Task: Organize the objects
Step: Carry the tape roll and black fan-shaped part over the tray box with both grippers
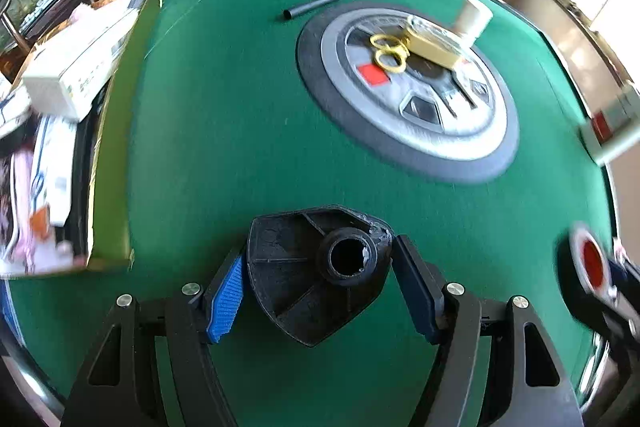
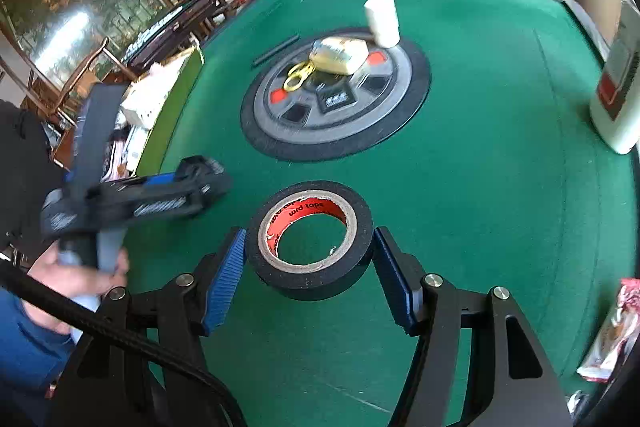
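Left wrist view: the left claw point(image 1: 318, 281) hugs a black plastic part point(image 1: 316, 273) w/ ribs and a round hole. Blue bumpy pad point(image 1: 226, 301) touches one side; the other pad looks to just touch a chipped corner. Squeeze on flat sides, not that corner, or it may slip.

Right wrist view: the right claw point(image 2: 308, 275) sits around a roll of black tape point(image 2: 310, 239), red inside. Pads are right at its sides w/ maybe a tiny gap, so can't tell if it grips. Close slow, keep the roll flat.

Farther out on the green felt surface point(image 2: 480, 187) is a round gray disc point(image 2: 336, 103) holding gold rings point(image 2: 298, 75), a gold box point(image 2: 340, 57) and a white cup point(image 2: 382, 21). A thin black tube point(image 1: 314, 7) lies beside it. Prob. both things go near there.
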`<state>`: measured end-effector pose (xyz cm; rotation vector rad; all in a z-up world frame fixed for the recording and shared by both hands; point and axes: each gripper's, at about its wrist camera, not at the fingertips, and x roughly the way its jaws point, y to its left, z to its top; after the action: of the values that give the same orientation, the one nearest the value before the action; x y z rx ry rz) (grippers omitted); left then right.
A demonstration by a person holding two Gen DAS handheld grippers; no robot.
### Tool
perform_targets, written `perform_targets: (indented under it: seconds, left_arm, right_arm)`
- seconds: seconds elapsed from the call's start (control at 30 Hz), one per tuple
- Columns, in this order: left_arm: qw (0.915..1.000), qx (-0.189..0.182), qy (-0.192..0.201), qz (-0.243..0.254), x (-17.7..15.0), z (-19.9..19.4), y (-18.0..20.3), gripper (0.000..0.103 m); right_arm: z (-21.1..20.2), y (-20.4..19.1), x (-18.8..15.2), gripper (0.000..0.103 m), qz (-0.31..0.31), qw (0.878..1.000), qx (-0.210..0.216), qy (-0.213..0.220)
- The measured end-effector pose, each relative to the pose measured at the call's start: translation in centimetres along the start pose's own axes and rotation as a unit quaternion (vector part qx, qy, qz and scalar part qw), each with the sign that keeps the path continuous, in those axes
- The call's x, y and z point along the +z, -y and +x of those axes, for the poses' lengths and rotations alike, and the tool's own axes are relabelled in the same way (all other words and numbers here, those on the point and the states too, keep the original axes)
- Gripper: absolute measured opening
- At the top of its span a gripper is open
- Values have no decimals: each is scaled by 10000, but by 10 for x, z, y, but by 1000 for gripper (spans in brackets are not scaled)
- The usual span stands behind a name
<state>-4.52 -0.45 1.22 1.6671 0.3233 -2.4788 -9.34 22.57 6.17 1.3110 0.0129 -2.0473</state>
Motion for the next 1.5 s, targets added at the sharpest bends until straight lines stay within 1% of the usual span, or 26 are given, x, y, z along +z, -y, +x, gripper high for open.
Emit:
perform_targets:
  seconds: [0.03, 0.13, 0.17, 0.23, 0.33, 0.37, 0.47, 0.57, 0.67, 0.83, 1.0, 1.23, 1.4, 1.5]
  left_arm:
    - [10000, 5, 29, 25, 2, -2, -13, 64]
    - [9998, -91, 124, 93, -11, -13, -30, 64]
    - [9998, -124, 116, 103, -10, -13, -18, 64]
    - [9996, -192, 135, 154, -12, -19, -20, 64]
    - [9990, -309, 236, 225, -13, -34, -30, 64]
    - [9988, -330, 262, 248, -11, -36, -28, 64]
    - [9978, -386, 378, 387, -11, -52, -40, 64]
    - [9967, -452, 534, 415, -8, -66, -53, 64]
    - [9960, -514, 652, 339, -6, -78, -71, 64]
    - [9954, -504, 798, 145, -4, -90, -109, 64]
    - [9944, -355, 985, -170, -1, -102, -157, 64]
    - [9921, -203, 1140, -476, 10, -114, -213, 64]
    - [9910, -168, 1187, -595, 29, -113, -243, 64]
    - [9908, -169, 1181, -637, 46, -106, -253, 64]
  right_arm:
    - [3, -3, -2, 63, 0, 10000, 4, -21]
    - [12, -17, -9, 63, -80, 9999, -23, -72]
    - [15, -23, -11, 63, -78, 9999, -36, -77]
    - [18, -31, -12, 63, 8, 9999, -38, -98]
    - [21, -49, -11, 63, -8, 10000, -61, -74]
    - [22, -57, -9, 63, -23, 9999, -94, -51]
    - [22, -72, -5, 63, 16, 9999, -107, 39]
    - [22, -92, 1, 63, -65, 9998, -145, 112]
    - [25, -113, 7, 63, -153, 9997, -144, 146]
    - [37, -146, 17, 63, -323, 9994, -74, 128]
    - [52, -181, 38, 63, -533, 9984, 77, 153]
    - [76, -234, 77, 63, -871, 9954, 330, 243]
    - [105, -264, 112, 63, -898, 9944, 522, 169]
    - [124, -279, 135, 63, -814, 9944, 660, 114]
